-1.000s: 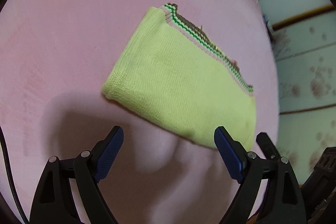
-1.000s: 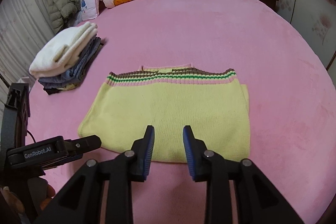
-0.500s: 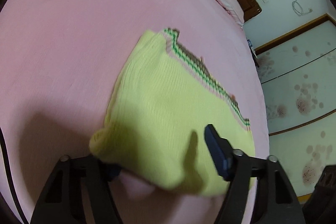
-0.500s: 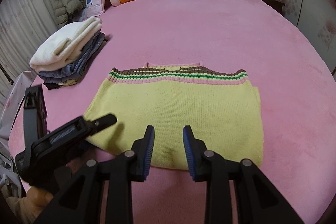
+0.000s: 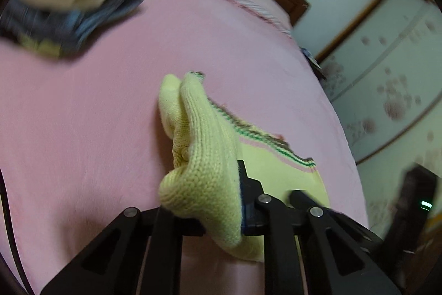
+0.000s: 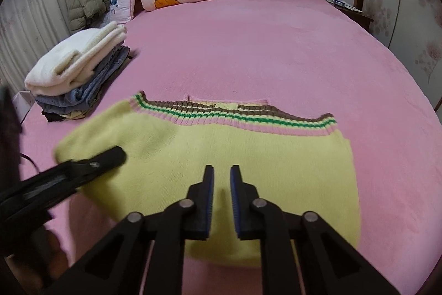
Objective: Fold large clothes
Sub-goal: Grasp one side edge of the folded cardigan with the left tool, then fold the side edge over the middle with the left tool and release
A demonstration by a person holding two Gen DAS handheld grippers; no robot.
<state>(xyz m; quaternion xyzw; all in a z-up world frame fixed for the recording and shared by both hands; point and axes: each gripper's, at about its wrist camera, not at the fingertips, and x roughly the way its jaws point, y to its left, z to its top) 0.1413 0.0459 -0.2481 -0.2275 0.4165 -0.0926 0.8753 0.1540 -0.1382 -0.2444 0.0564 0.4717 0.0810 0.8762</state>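
Left gripper (image 5: pixel 212 201) pinches a thick bunched corner of the yellow sweater (image 6: pixel 248 156), which lies folded low in the frame on the pink bed (image 6: pixel 262 46). Right gripper (image 6: pixel 221 201) hovers over the near edge, its jaws a narrow gap apart and holding nothing. Soft, limp and fairly light, the knit probably sags unless taken at both near corners. Only the left wrist view shows the pinched layers; only the right shows the whole rectangle and the stack of folded clothes (image 6: pixel 77 68) at left.

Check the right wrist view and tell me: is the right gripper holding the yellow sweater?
No, the right gripper hangs above the yellow sweater, jaws slightly apart with nothing between them.
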